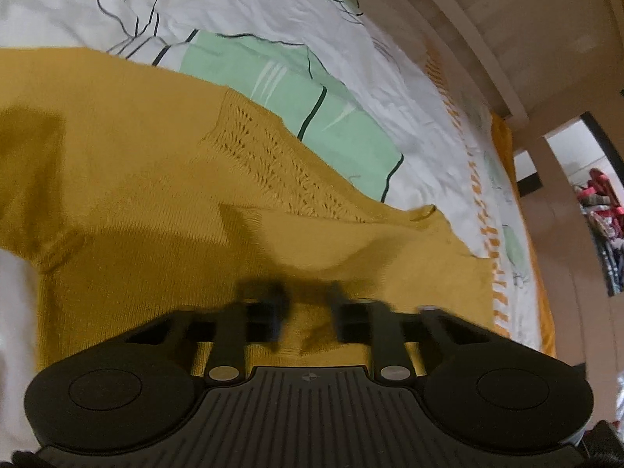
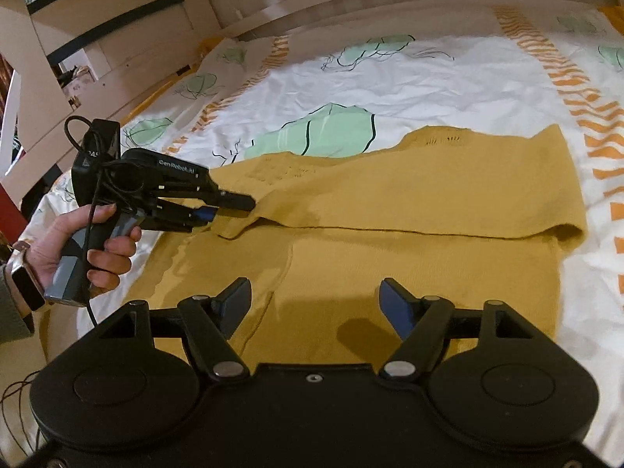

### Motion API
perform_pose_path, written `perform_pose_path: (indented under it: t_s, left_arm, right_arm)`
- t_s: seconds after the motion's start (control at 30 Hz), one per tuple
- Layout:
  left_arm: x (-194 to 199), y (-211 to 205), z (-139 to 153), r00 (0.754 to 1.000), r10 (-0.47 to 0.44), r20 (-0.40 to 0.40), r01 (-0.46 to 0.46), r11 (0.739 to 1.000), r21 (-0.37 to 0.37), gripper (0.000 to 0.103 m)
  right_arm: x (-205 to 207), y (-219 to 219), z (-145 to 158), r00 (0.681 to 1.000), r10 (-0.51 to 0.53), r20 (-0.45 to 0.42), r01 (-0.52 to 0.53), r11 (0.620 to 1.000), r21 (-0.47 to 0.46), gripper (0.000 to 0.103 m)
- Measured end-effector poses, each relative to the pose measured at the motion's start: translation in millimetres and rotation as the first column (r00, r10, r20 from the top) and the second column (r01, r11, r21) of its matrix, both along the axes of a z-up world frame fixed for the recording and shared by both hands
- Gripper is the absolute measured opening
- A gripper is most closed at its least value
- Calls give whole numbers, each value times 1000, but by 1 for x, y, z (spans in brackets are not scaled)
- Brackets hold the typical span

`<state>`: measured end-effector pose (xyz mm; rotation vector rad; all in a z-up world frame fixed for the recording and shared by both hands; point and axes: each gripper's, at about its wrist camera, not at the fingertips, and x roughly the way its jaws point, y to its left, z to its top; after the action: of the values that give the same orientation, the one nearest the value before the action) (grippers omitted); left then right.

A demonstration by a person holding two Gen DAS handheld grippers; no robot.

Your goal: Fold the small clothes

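Mustard knit top [image 2: 409, 210] lying mid-bedspread [image 2: 429, 78], partly folded. Left gripper [image 2: 241, 204] clenching its folded left edge; right gripper [image 2: 316, 304] hovering released over near hem. Risk: thin pinch slipping, fold collapsing crooked.

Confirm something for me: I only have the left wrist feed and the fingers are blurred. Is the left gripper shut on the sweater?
Observer: Yes, as far as the right wrist view shows. The left gripper is shut and seems to pinch the sweater at the left end of the folded top layer.
Operator: Right gripper?
Observer: The right gripper is open above the near part of the sweater, with nothing between its fingers.
Operator: How far does that top layer go?
Observer: Its edge runs straight across to the sweater's right side, where the cloth rolls over next to the bedsheet.
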<state>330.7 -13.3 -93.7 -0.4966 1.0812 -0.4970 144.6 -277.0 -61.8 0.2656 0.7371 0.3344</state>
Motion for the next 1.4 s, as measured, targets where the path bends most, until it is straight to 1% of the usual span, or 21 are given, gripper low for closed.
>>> perform_pose_path:
  t_s: [0.03,0.13,0.27,0.33,0.4,0.47,0.6,0.67,0.83,0.97,1.07,1.1,1.2,1.27,1.33,1.4]
  left_arm:
    - [-1,-1,4,1000,1,21,-1,1000,12,3]
    - [-6,-3,26,993,2,116,-7,999,46,3]
    - [-9,5,66,969,7,246,-21,998,54,3]
    - [-8,14,76,959,15,285,-33,998,58,3]
    - [-6,20,78,954,35,299,-66,993,94,3]
    - [0,26,73,956,51,290,-91,988,125,3]
    - [10,38,58,969,101,225,-134,982,134,3]
    - [12,40,54,972,102,213,-136,980,149,3]
    - [13,39,42,982,89,169,-125,968,217,4]
    - [14,38,30,985,79,153,-122,948,293,5]
    - [15,42,18,985,120,124,-155,929,336,5]
    - [16,44,14,986,132,106,-161,926,341,5]
    - [13,55,6,981,172,95,-192,942,275,6]
    - [9,60,4,978,187,93,-204,948,244,7]
    - [5,63,4,979,178,97,-196,955,222,9]
    - [2,66,2,980,166,106,-184,963,196,17]
  right_arm:
    - [0,0,-1,1000,-2,-1,2,1000,2,75]
    - [1,-1,-5,1000,-15,-12,15,1000,3,75]
    - [2,0,-9,999,-23,-25,23,1000,-13,75]
    - [3,0,-12,999,-24,-36,23,1000,-17,75]
    - [4,2,-14,999,-23,-46,22,999,-24,75]
    - [5,3,-17,998,-25,-52,23,999,-36,75]
    - [5,2,-18,998,-28,-52,26,999,-44,76]
    - [6,1,-18,998,-34,-54,31,998,-46,76]
    - [10,-1,-20,997,-38,-69,34,998,-46,76]
    - [10,4,-23,997,-21,-75,15,997,-77,81]
    - [9,9,-24,997,-6,-76,-2,994,-112,86]
    - [9,12,-25,997,1,-75,-10,992,-125,89]
    - [7,23,-27,998,22,-62,-33,982,-186,95]
    - [5,34,-30,996,63,-58,-76,964,-254,102]
    - [1,44,-33,996,84,-42,-93,942,-322,103]
    - [-2,48,-36,996,83,-21,-85,934,-347,103]
